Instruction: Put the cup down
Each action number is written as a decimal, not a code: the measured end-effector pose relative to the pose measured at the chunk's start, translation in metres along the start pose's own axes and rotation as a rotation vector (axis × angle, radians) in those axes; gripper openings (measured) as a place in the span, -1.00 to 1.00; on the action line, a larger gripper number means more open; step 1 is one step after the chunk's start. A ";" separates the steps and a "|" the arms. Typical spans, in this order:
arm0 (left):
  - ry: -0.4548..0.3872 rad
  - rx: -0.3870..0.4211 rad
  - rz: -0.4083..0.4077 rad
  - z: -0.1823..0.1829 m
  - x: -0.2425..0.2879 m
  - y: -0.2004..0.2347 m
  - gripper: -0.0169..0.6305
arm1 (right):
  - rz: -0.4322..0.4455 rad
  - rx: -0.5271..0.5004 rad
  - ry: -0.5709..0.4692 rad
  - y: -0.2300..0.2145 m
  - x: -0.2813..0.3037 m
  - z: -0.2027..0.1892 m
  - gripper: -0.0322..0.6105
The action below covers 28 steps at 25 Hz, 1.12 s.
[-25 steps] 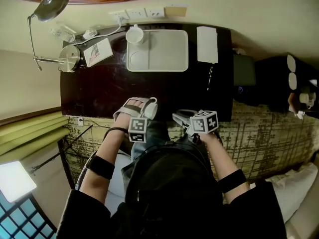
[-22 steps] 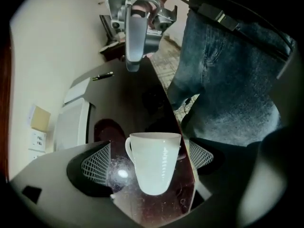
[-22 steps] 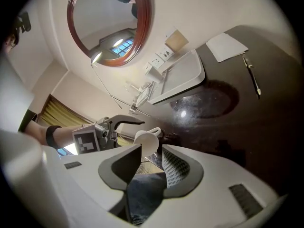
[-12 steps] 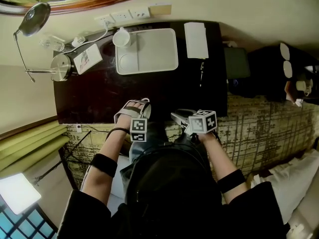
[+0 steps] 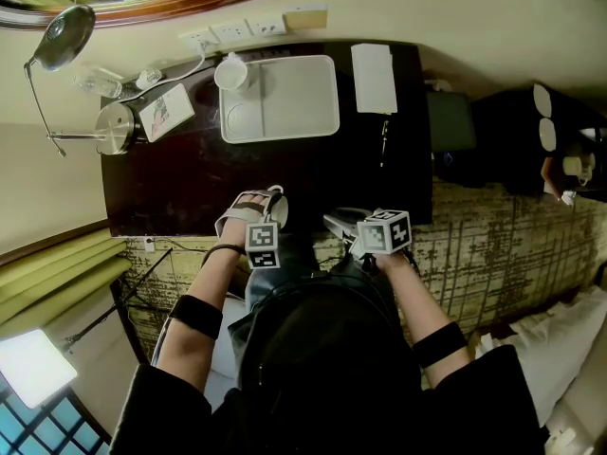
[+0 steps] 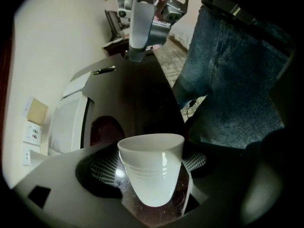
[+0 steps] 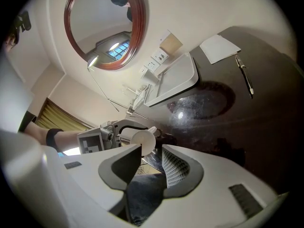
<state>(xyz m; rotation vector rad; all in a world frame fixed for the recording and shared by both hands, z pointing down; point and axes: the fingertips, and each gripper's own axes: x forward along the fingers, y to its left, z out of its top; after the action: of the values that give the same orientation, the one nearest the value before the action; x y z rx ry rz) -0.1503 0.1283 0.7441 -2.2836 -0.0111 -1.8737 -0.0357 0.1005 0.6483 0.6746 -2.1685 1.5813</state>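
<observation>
Closing further than 1 second ago, the left gripper's point(image 5: 258, 200) jaws clasp the white cup point(image 6: 152, 167) sideways over the dark table point(image 5: 313, 169), while the right gripper point(image 7: 151, 158) stays slightly parted and empty.

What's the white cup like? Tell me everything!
The cup is white, glossy like china, with faint rings and no handle showing. It narrows toward its base and looks tipped sideways over the desk. The jaws of the left hand-held gripper, just closing, stand either side of it; I can't tell if they squeeze.
</observation>
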 end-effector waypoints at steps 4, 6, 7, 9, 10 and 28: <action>-0.047 -0.117 0.024 0.001 -0.006 0.012 0.27 | -0.003 -0.021 0.007 0.002 0.001 0.003 -0.43; -0.090 -0.186 0.042 0.007 -0.015 0.023 0.27 | -0.009 -0.033 0.011 0.001 0.001 0.004 -0.43; -0.114 -0.221 0.053 0.012 -0.023 0.031 0.27 | -0.011 -0.036 0.013 0.000 0.002 0.003 -0.43; -0.155 -0.289 0.079 0.019 -0.035 0.046 0.27 | -0.009 -0.046 0.014 0.001 0.002 0.005 -0.43; -0.173 -0.325 0.092 0.021 -0.039 0.052 0.26 | -0.007 -0.056 0.010 0.004 0.002 0.008 -0.43; -0.398 -0.860 0.360 0.000 -0.055 0.130 0.26 | 0.006 -0.078 0.022 0.007 0.005 0.013 -0.43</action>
<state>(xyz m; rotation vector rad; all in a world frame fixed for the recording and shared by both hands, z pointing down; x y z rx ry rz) -0.1456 0.0071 0.6729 -2.8505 1.2725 -1.3373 -0.0441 0.0888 0.6413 0.6245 -2.2061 1.4911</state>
